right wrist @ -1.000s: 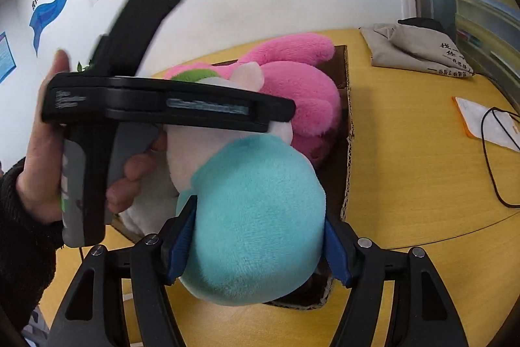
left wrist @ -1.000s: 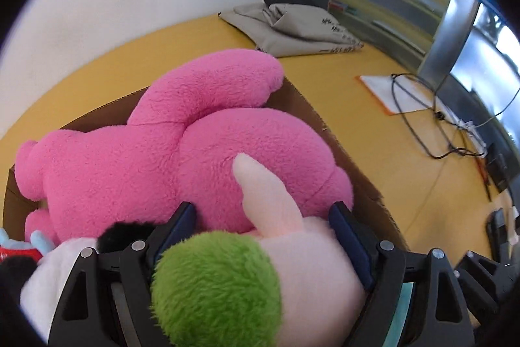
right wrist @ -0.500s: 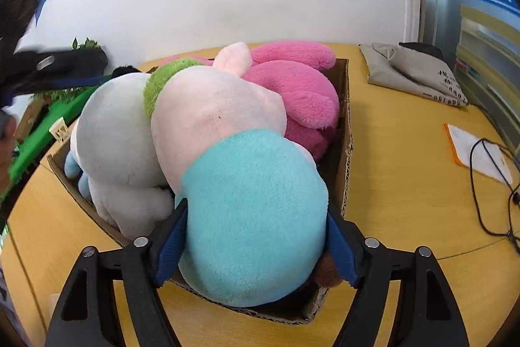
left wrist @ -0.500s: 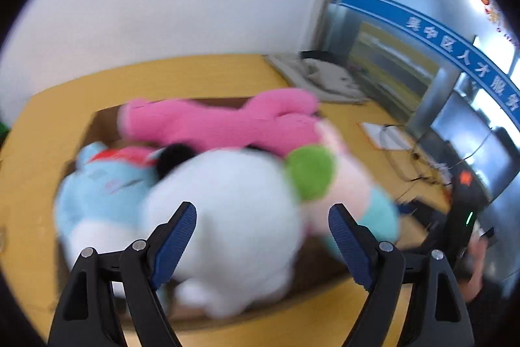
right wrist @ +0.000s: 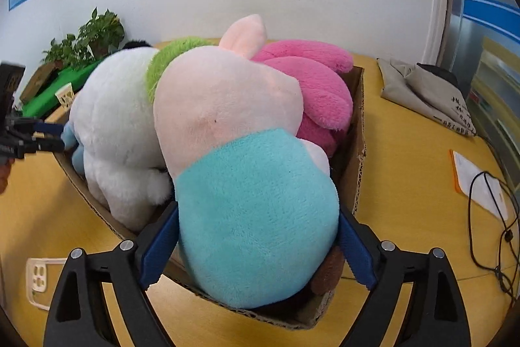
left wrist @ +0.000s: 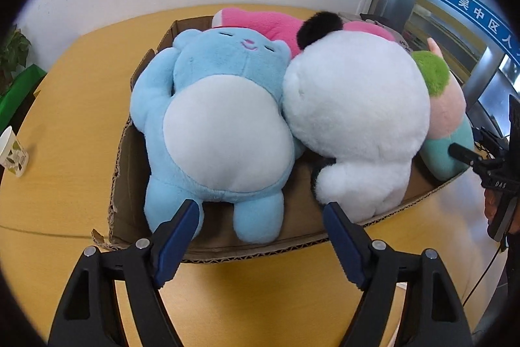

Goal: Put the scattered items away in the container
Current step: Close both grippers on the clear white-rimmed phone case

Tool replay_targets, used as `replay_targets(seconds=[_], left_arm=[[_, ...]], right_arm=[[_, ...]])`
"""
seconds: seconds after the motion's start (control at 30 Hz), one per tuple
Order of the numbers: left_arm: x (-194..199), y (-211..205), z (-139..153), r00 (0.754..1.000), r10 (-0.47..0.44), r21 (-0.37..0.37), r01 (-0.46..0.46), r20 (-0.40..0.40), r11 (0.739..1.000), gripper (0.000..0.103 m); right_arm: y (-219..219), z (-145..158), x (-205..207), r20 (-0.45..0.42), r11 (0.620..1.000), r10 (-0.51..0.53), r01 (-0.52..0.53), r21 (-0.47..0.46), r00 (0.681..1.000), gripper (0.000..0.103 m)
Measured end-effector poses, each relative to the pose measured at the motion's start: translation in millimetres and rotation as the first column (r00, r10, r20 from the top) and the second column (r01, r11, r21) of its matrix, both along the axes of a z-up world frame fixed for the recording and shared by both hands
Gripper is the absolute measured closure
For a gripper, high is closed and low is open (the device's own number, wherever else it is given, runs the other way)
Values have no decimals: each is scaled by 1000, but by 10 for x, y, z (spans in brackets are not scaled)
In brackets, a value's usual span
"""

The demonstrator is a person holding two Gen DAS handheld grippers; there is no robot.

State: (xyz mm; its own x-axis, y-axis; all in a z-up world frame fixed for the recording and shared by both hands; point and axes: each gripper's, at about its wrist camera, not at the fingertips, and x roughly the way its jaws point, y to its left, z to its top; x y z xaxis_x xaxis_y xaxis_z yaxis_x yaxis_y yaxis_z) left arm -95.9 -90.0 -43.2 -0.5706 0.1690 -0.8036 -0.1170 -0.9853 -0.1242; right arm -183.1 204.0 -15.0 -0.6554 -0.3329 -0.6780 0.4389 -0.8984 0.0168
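Note:
A cardboard box [left wrist: 123, 158] on the yellow table holds several plush toys: a light blue bear [left wrist: 214, 119], a white plush [left wrist: 354, 113], a bright pink one [left wrist: 260, 21] and a pale pink and teal plush [right wrist: 247, 171] with a green tuft. My left gripper [left wrist: 260, 236] is open and empty, just in front of the box's near wall. My right gripper [right wrist: 256, 243] has its jaws wide on either side of the teal end of the pale pink plush, whether squeezing it I cannot tell. The box also shows in the right wrist view [right wrist: 357, 132].
A paper cup [left wrist: 13, 152] stands at the table's left. A folded grey cloth [right wrist: 429, 93], a paper sheet [right wrist: 477, 184] and a black cable [right wrist: 494, 230] lie to the right. A white power strip [right wrist: 39, 282] lies near left. Potted plants [right wrist: 87, 38] stand behind.
My left gripper let go of the pale pink plush, pulled back out of the box and swung left to face the blue bear. The right gripper stayed at the teal end.

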Motion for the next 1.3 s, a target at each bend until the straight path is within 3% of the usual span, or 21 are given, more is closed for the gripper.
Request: replay_targets(seconds=[0.07,0.27,0.43,0.63,0.8,0.87,0.93,0.97,1.0,1.07,1.13,1.2,1.3], left_arm=[[67,33,29,1000,8,27,-8,-7,1000,25],[453,34,357,991,107,74,-102,-77,992,24],[1095,91,364,992,102,105,-93,-77,990,24],[1514,178,-250,988,135,123,-143,71,982,24],[1724,252,-539,977,157,146,-178,145,973,25],[1738,269,-598,972,172,139,-195,161,971,27],[1708,287,-669,966,178,134,-205,188,970,47],[1696,299,-709,962,179,133,-208,205,969,70],[1679,312,-733,960,184,122,-213,211,969,76],[1653,339,-723,961,189,97,-211,201,973,83],[1629,338,-739,961,181,119,-209,209,971,91],[1613,335,-741,960,183,124,-212,210,969,91],[1547,330,-730,959,189,115,-216,210,970,93]], right_arm=[[55,89,74,-30,1000,-26,25,-14,999,1],[173,514,451,-127,997,-32,23,-68,991,0],[-2,722,1015,-136,988,113,-126,-91,984,0],[-677,227,1379,-40,956,286,-288,-56,957,1],[-1000,-193,1289,44,955,297,-297,-14,954,7],[-1061,-329,1254,71,956,291,-293,17,954,16],[-1102,-453,1223,102,955,288,-293,36,952,25],[-1118,-497,1218,113,954,288,-295,48,951,36],[-1135,-545,1221,127,953,289,-298,58,949,43],[-1149,-617,1215,157,951,286,-299,73,945,72],[-1133,-655,1221,167,952,287,-300,64,943,80],[-1109,-653,1232,181,951,293,-305,44,939,88],[-1108,-663,1275,178,951,289,-303,56,941,90]])
